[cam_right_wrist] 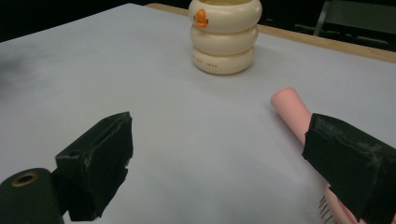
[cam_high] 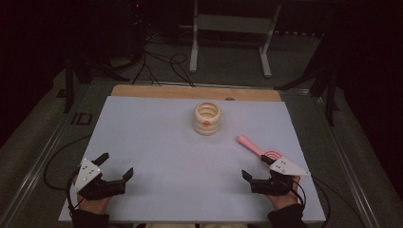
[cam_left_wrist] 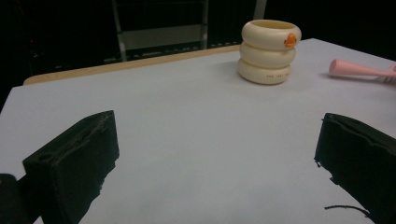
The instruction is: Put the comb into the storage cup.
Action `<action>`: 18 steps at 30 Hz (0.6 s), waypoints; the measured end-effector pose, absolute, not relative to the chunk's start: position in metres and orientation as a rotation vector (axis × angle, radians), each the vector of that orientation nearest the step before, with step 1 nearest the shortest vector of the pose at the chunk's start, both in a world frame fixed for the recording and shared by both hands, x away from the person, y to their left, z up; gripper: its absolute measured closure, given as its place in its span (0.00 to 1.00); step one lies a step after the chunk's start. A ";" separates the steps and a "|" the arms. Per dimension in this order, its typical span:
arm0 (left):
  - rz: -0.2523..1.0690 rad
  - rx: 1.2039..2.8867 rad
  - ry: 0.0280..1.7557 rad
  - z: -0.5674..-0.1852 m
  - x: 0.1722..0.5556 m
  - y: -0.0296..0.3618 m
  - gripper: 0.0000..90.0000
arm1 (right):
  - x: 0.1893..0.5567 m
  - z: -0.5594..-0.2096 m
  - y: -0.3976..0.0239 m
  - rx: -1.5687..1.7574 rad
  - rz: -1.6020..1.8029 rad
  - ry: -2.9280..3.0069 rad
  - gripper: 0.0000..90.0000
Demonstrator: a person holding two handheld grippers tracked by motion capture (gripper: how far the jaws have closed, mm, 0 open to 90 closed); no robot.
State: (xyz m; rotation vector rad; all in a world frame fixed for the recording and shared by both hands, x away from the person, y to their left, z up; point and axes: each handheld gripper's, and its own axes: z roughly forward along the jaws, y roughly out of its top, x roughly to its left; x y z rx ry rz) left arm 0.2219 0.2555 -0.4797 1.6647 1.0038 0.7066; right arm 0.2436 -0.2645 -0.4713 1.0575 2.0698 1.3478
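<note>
Reaching for pink brush looks like job: right gripper spread wide, holding nothing, brush just beside it, right of cream holder. Straddle handle squarely before closing. Left gripper also spread, idle.

The left gripper is hovering with jaws spread wide over the white table; ahead-right, a cream 3-ring holder is standing, a pink handle lying further right.

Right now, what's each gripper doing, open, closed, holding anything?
Left gripper: open, holding nothing.
Right gripper: open, holding nothing, beside the pink brush.
</note>
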 end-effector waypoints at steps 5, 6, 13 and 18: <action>0.709 1.662 1.007 -0.480 0.222 0.256 0.00 | 0.245 -0.469 -0.265 1.068 1.341 2.073 0.09; 0.714 1.664 1.009 -0.480 0.222 0.256 0.00 | 0.245 -0.469 -0.265 1.068 1.341 2.073 0.09; 0.715 1.667 1.010 -0.481 0.222 0.254 0.00 | 0.249 -0.462 -0.263 1.064 1.321 2.080 0.09; 0.714 1.667 1.011 -0.481 0.222 0.254 0.00 | 0.252 -0.459 -0.261 1.063 1.313 2.087 0.09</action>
